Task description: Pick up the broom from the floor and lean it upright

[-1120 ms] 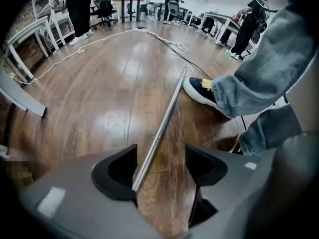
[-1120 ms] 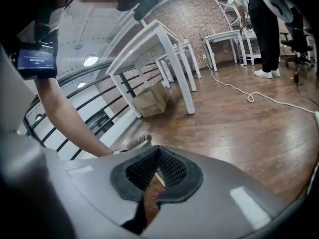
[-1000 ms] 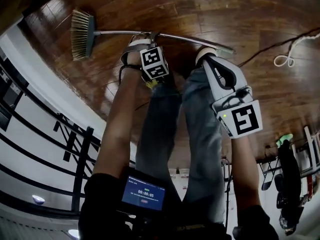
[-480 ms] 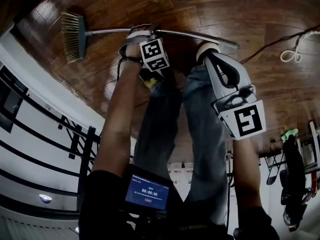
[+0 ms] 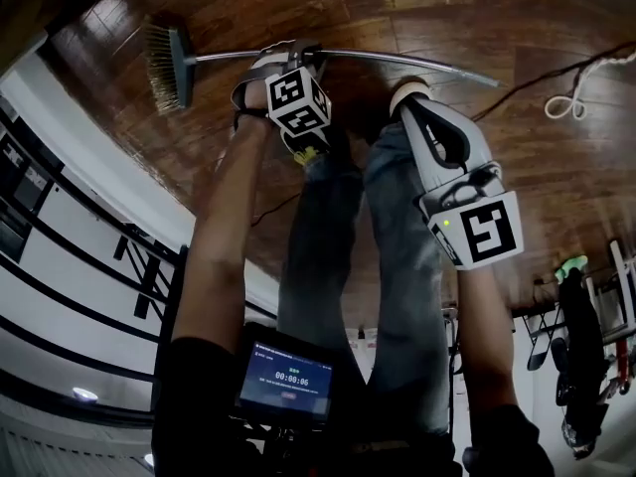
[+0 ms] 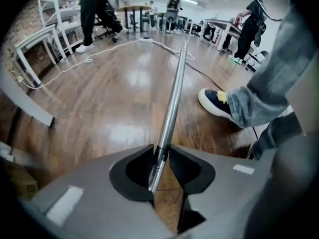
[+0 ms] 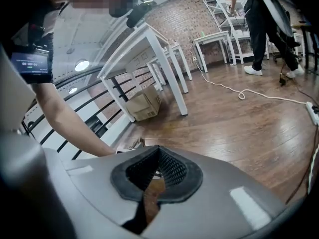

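The broom lies across the dark wooden floor in the head view, its bristle head (image 5: 167, 66) at the left and its metal handle (image 5: 417, 65) running right. My left gripper (image 5: 295, 60) points steeply down at the handle near the middle. Its jaws have just been closing, and in the left gripper view the pads pinch the handle (image 6: 172, 98) at my left gripper (image 6: 160, 151). My right gripper (image 5: 415, 102) hangs above the person's right leg, shut and holding nothing. In the right gripper view, some of the bristles (image 7: 133, 143) show past my right gripper (image 7: 152, 180).
The person's jeans-clad legs (image 5: 397, 266) and a dark shoe (image 6: 217, 101) stand close to the handle. A white cord (image 5: 566, 117) and a black cable (image 5: 537, 92) lie on the floor at the right. A white wall with black railing (image 5: 99, 237), white tables (image 7: 149, 49) and a cardboard box (image 7: 143, 103) are nearby.
My left gripper came down over the handle and closed on it. The broom head has turned narrower to the camera and the handle's far end has shifted right. The right gripper has barely moved.
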